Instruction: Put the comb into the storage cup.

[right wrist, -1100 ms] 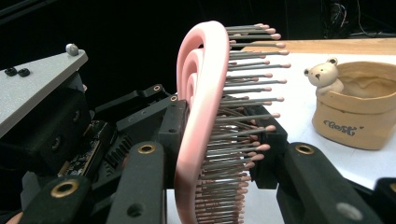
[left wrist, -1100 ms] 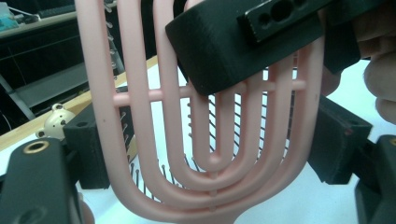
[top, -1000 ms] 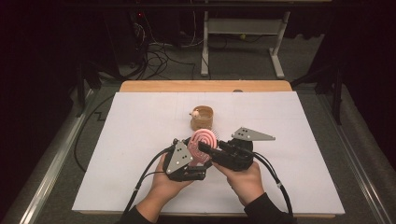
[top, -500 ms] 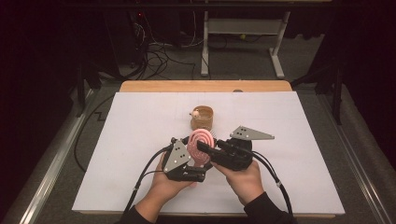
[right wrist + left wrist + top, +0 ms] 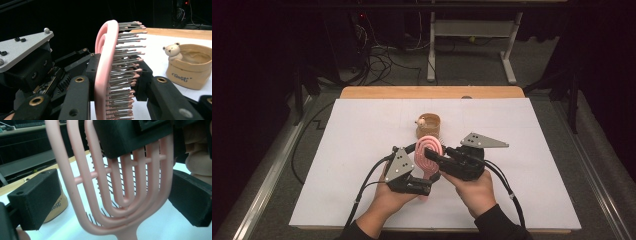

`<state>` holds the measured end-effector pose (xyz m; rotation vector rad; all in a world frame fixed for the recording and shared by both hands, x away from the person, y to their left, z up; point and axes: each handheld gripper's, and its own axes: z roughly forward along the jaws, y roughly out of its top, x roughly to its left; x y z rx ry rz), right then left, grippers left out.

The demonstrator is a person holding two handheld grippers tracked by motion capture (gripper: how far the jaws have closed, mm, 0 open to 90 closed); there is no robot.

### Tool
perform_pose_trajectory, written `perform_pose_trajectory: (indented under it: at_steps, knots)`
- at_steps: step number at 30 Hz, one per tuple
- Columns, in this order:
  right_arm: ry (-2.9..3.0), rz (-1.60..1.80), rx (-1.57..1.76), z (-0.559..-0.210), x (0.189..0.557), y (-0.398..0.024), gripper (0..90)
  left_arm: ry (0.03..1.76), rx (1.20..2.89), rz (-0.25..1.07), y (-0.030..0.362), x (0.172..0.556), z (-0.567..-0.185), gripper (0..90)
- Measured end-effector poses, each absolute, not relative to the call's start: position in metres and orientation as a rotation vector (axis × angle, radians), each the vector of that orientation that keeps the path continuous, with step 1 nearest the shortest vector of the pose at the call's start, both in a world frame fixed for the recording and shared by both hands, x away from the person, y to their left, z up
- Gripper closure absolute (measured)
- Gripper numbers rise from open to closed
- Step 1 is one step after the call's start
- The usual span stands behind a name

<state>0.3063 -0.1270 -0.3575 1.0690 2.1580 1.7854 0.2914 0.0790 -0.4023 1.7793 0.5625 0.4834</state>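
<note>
A pink hairbrush (image 5: 429,147) with a looped head and metal bristles stands upright above the white table cover (image 5: 362,130). My right gripper (image 5: 432,154) comes in from the right and is shut on the brush head (image 5: 106,62), one jaw on its back and one on the bristle side. My left gripper (image 5: 428,177) sits low at the left. Its jaws have just been opening and now stand wide on either side of the brush (image 5: 105,202) without touching it. The right gripper's jaw (image 5: 125,137) clamps the loops higher up.
A small tan cup with a bear figure on its rim (image 5: 428,125) stands just behind the brush, also seen in the right gripper view (image 5: 190,72). A wooden strip (image 5: 432,92) edges the table's far side. Cables trail from both grippers toward the front edge.
Both hands and the brush have kept their place. The left gripper's jaws look slightly wider apart around the brush than before.
</note>
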Motion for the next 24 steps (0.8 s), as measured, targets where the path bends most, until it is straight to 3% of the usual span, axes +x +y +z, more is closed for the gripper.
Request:
perform_pose_trajectory:
  at_steps: [24]
  knots:
    - [2.069,1.736,1.082,-0.345,0.317,-0.153,66.5,0.612,1.806,0.382,0.088,0.299,-0.41,0.0]
